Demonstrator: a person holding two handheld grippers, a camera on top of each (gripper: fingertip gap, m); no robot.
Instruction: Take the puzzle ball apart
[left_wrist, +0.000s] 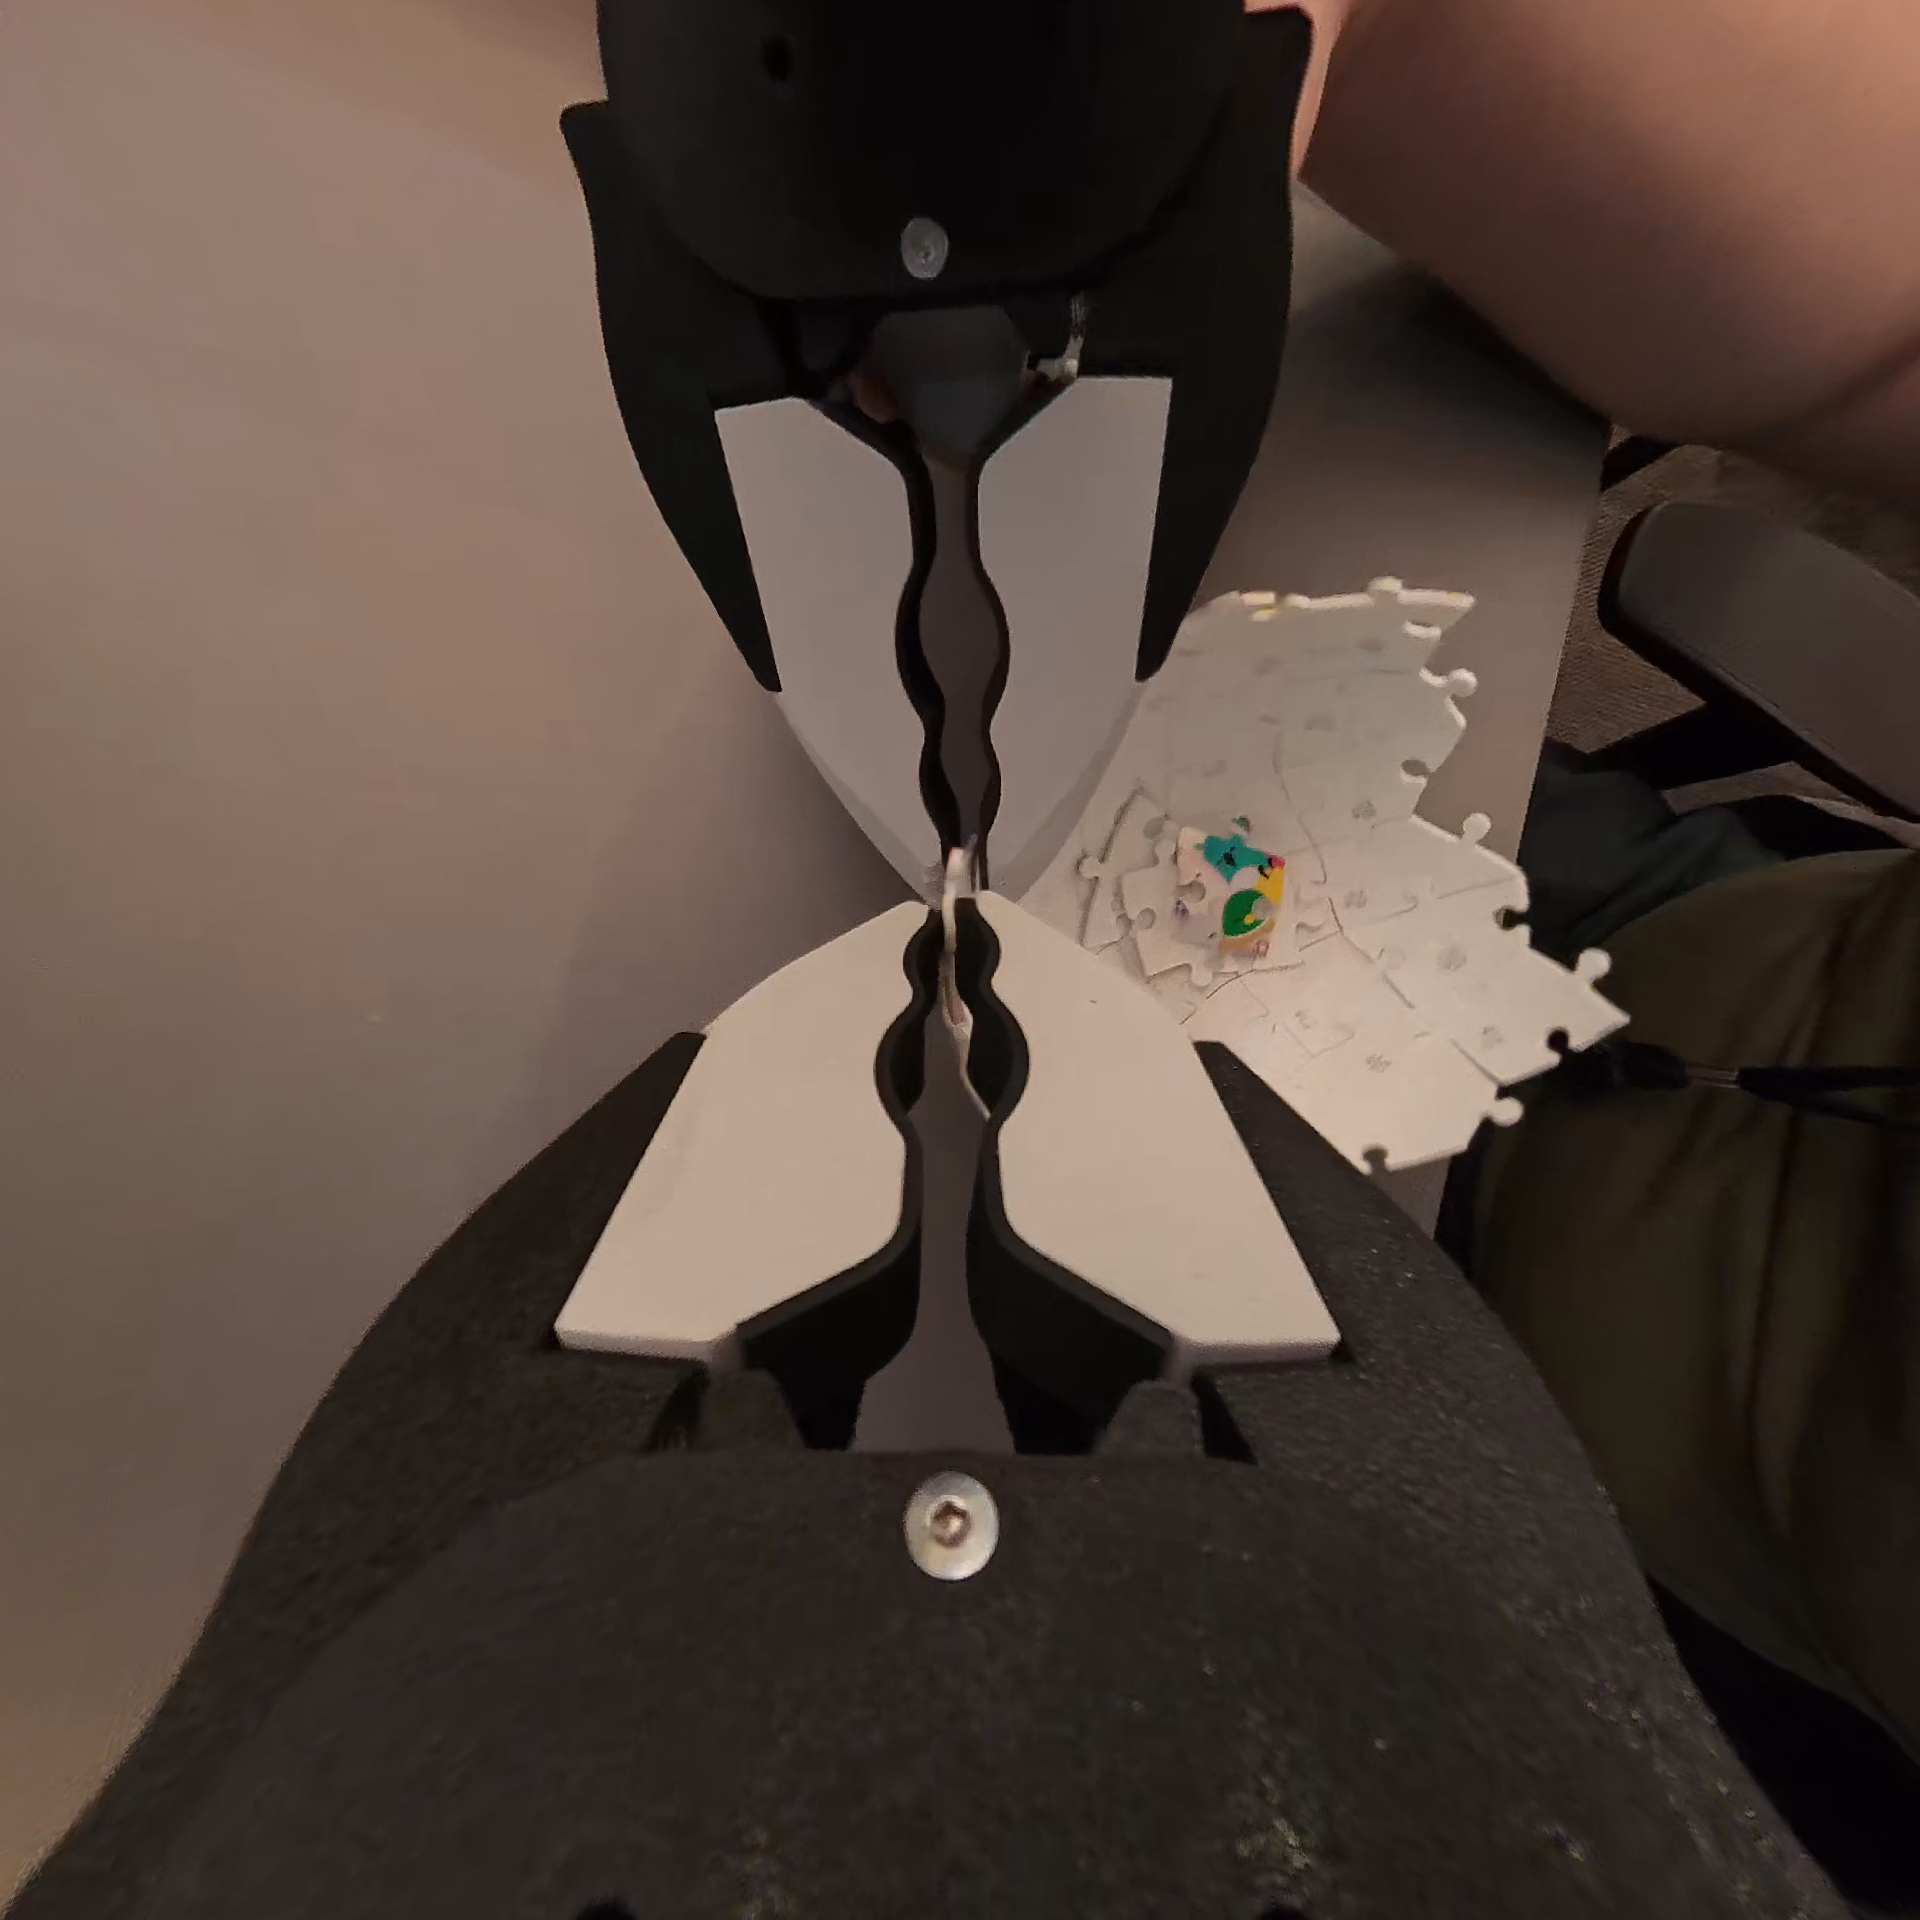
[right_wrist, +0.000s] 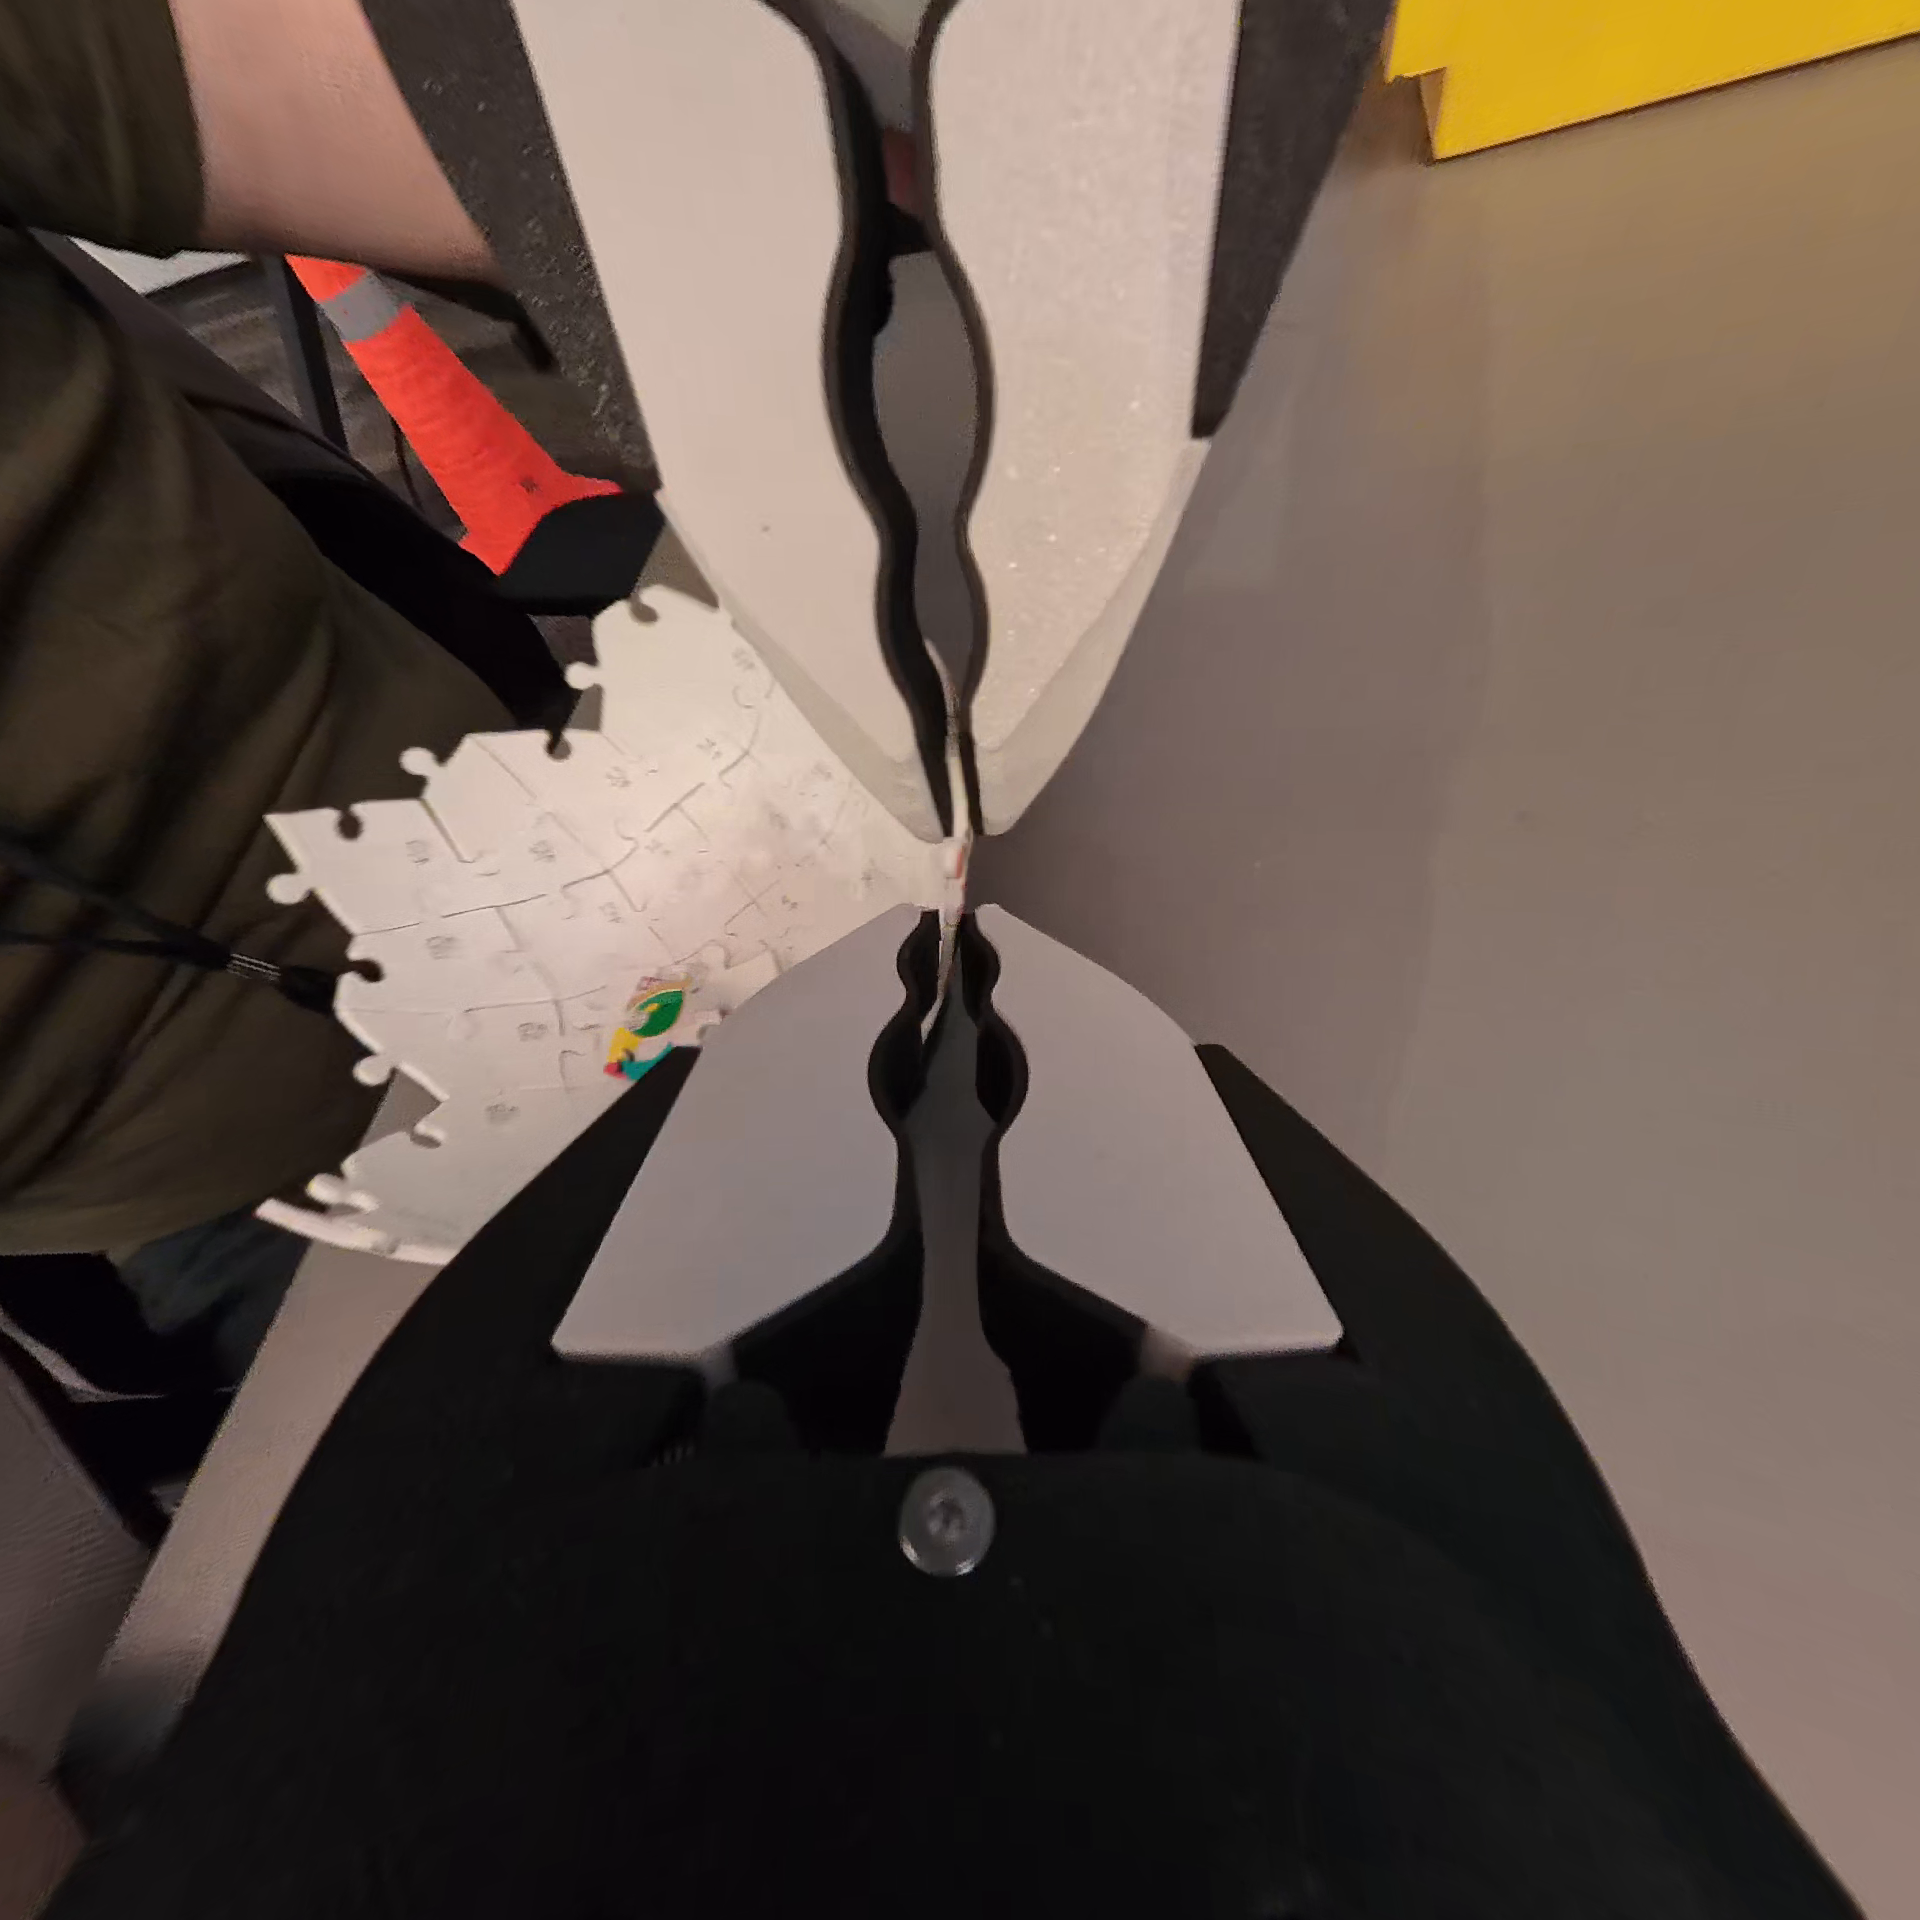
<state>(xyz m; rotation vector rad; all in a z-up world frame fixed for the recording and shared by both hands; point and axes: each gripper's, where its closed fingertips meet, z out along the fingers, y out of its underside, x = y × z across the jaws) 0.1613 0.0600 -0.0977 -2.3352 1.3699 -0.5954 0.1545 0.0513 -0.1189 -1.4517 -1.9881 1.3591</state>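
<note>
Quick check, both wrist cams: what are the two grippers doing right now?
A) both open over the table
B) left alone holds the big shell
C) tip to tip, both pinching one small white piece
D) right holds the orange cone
C: left gripper and right gripper meet tip to tip, each shut on the small white puzzle piece; the white shell section lies on the table beside them.

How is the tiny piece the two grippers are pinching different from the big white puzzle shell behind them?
The held piece is tiny; the shell is big, with many pieces locked together. The held piece is up in the air, pinched between the left gripper and the right gripper, seen edge-on; the shell lies on the table, open like a bowl. Both look white.
</note>
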